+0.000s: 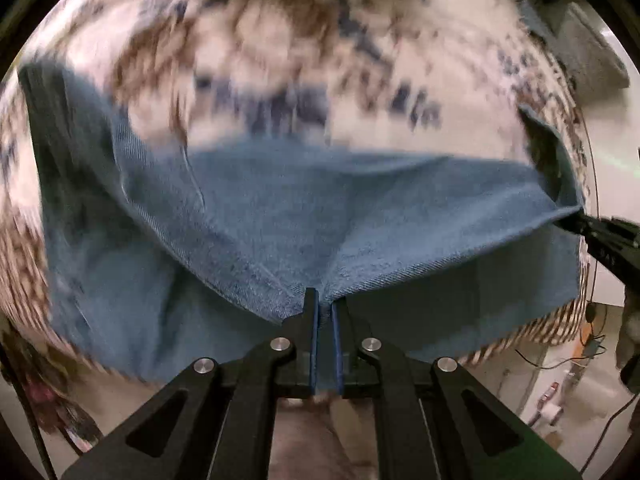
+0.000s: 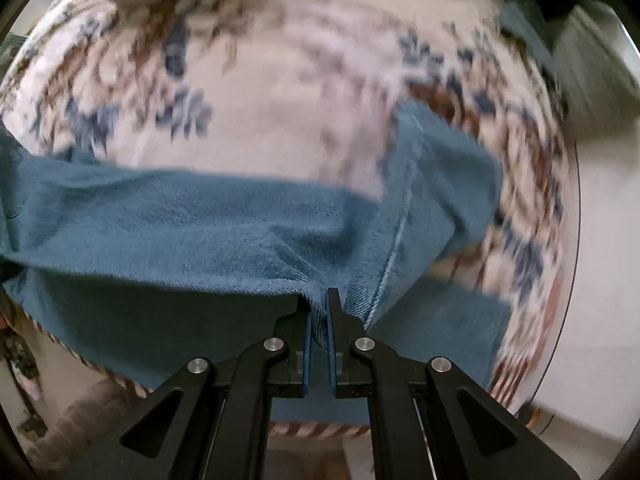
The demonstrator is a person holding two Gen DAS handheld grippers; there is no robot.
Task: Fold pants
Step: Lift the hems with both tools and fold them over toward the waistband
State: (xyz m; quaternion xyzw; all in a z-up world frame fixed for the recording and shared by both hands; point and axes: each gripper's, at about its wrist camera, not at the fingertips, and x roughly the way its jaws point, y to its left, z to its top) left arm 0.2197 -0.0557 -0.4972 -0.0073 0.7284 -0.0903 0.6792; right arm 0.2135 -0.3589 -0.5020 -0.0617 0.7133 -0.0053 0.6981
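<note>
Both the left gripper (image 1: 324, 300) and right gripper (image 2: 319, 300) are clamped nearly closed on bunched denim, with the blue pants (image 1: 280, 216) stretched across mid-frame over a floral cloth (image 1: 280, 40).

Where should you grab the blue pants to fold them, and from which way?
Grip the blue pants along the near edge, one pinch toward each end, coming in from the near side of the patterned cloth. That edge is thin, so it slips between the pads. The left gripper and right gripper both appear shut on bunched denim there, lifting a fold.
</note>
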